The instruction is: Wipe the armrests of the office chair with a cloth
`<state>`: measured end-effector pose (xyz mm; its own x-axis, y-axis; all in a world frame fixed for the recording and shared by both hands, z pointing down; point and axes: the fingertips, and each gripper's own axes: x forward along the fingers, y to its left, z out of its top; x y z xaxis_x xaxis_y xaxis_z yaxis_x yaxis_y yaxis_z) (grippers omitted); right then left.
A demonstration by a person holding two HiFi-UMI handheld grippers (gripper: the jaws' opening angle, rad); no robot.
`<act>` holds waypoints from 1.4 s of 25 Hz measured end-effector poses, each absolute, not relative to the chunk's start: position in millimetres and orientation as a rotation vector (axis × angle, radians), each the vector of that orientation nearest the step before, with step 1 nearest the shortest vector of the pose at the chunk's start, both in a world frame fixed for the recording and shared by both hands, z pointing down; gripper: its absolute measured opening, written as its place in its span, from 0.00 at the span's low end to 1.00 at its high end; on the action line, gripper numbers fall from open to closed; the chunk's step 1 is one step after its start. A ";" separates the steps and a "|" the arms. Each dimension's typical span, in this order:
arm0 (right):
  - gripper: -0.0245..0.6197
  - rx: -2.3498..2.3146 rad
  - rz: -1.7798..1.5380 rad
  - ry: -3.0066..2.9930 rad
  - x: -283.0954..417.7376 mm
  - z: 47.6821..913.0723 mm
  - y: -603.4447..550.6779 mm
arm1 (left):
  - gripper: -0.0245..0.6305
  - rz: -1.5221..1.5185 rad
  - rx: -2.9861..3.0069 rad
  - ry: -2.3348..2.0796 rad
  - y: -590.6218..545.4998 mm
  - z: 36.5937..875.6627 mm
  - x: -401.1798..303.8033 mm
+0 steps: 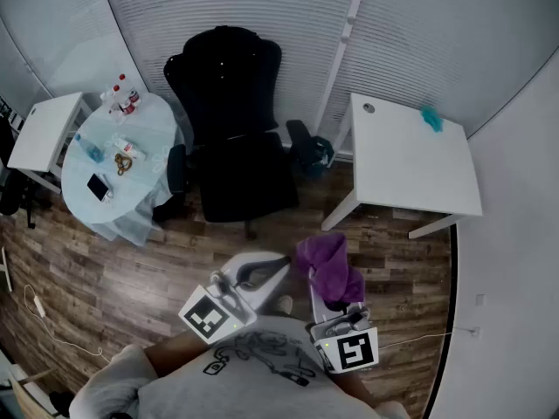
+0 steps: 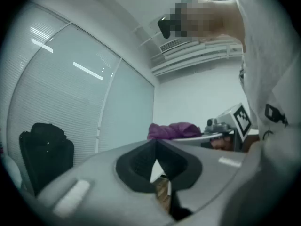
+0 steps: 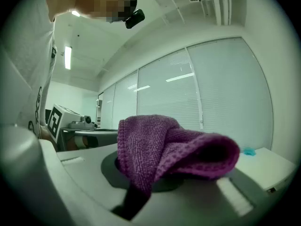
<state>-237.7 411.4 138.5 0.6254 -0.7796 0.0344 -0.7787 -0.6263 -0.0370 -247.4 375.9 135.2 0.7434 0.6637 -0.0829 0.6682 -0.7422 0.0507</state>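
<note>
While the right gripper (image 1: 316, 279) pinches the purple cloth (image 1: 330, 264) tight between its jaws, the left gripper (image 2: 155, 144) has its jaws pressed together on nothing. Both hang over the wood floor (image 1: 122, 269). The black office chair (image 1: 231, 138) stands apart, at the floor's far edge by the blinds (image 1: 218, 3).
</note>
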 end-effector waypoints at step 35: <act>0.09 -2.751 -0.169 1.503 -83.7 174.0 412.9 | 0.04 -0.004 2.873 0.957 377.1 170.0 -90.6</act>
